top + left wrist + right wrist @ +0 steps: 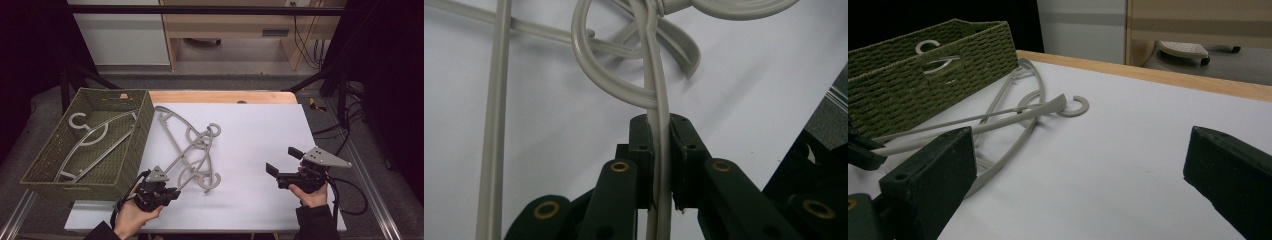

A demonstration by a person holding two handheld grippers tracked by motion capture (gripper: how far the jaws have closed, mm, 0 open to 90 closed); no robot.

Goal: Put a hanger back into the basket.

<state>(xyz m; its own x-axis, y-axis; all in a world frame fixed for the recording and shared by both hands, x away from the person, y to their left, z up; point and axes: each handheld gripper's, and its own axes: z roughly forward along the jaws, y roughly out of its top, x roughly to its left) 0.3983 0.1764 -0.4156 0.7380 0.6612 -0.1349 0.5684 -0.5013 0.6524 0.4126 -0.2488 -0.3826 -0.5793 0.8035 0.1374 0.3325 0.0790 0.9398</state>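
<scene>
Now left tongs [659, 165] clamped on grey hanger [187, 150], hook toward right tongs [282, 162], those spread apart

Hanger bar [664, 165]: pinched section covered by the left gripper [661, 150] jaws; lower end cut by the bottom edge.
Basket [923, 70]: left part cut off; hanger [933, 55] inside glimpsed through the handle slot.
Pile count [192, 150]: overlap obscured, cannot be told.

Left tool [172, 194] grips a grey hanger [187, 155] beside the basket [142, 132].
</scene>
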